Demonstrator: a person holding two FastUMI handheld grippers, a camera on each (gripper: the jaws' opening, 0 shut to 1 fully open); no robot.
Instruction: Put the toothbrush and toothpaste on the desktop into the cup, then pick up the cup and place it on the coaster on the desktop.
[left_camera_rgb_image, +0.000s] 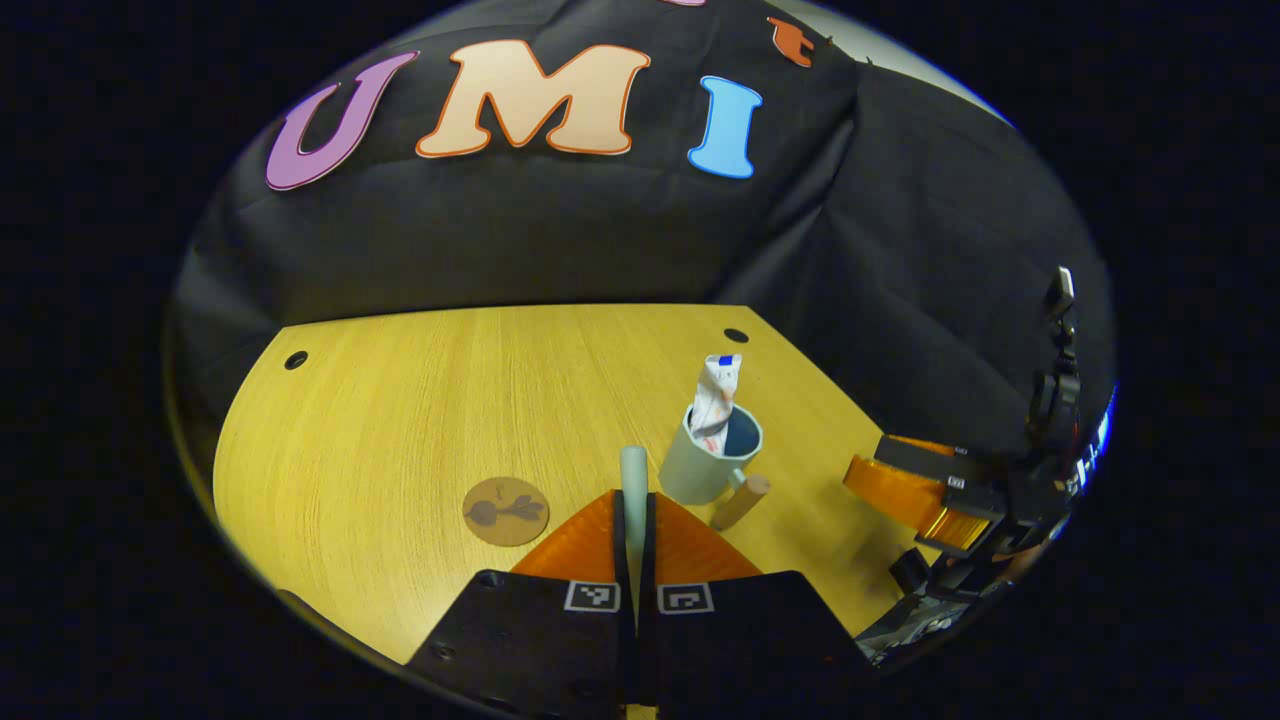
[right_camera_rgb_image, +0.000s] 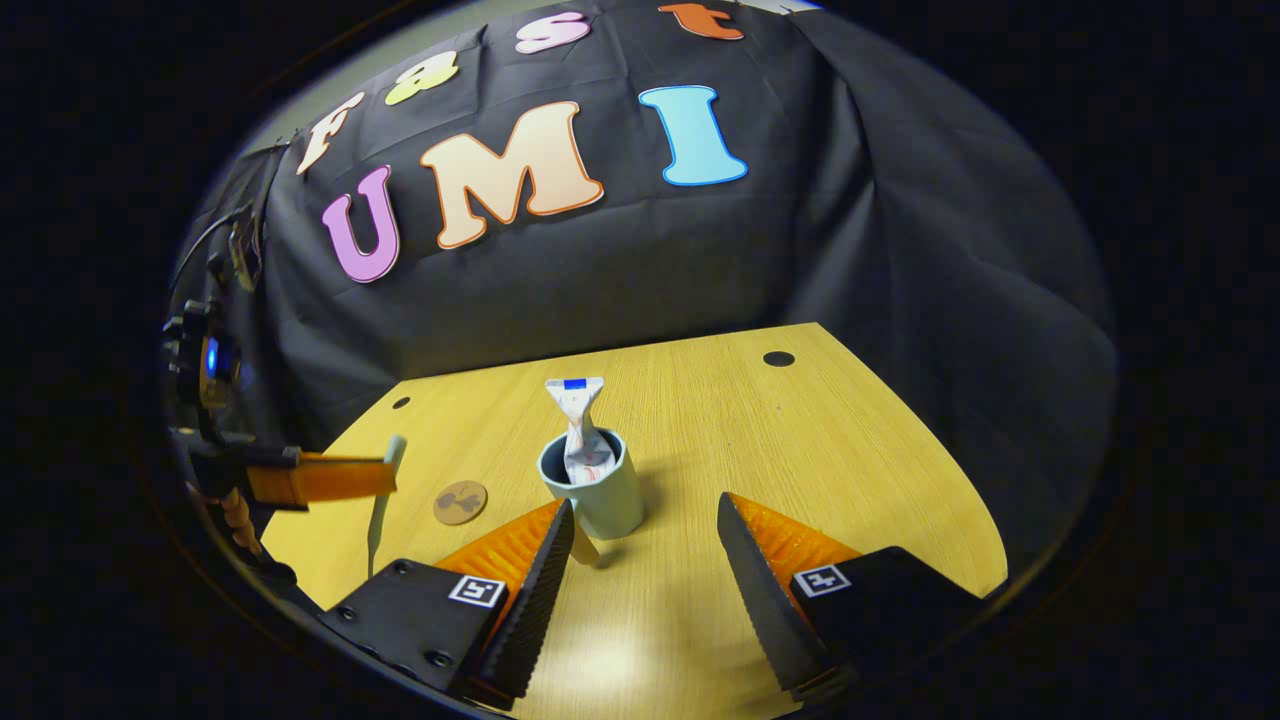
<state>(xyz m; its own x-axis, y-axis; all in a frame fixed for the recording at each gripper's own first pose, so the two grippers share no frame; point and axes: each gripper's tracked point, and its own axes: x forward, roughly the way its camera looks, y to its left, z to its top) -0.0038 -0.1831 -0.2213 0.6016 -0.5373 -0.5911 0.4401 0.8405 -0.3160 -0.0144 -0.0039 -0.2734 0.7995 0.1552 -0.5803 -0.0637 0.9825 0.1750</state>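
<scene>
Two grippers over a light wooden desktop. Left gripper: jaws closed on the toothbrush, a slim pale handle standing upright between both fingers, top end rising above the fingertips. Seen from the right gripper view at far left, with the pale toothbrush running down past the fingers, held above the desktop.

Right gripper: jaws wide apart, holding nothing, low over the desktop just short of the cup. Seen in the left gripper view at far right.

Cup: pale grey-green outside, dark blue inside, upright on the desktop, with a light wooden handle jutting out on the near side. Toothpaste already in the cup: white tube with reddish print, leaning on the rim, flat crimped end with a blue mark uppermost.

Coaster: round, brown, with a dark plant-like figure, flat on the desktop, left of the cup and apart from it.
</scene>
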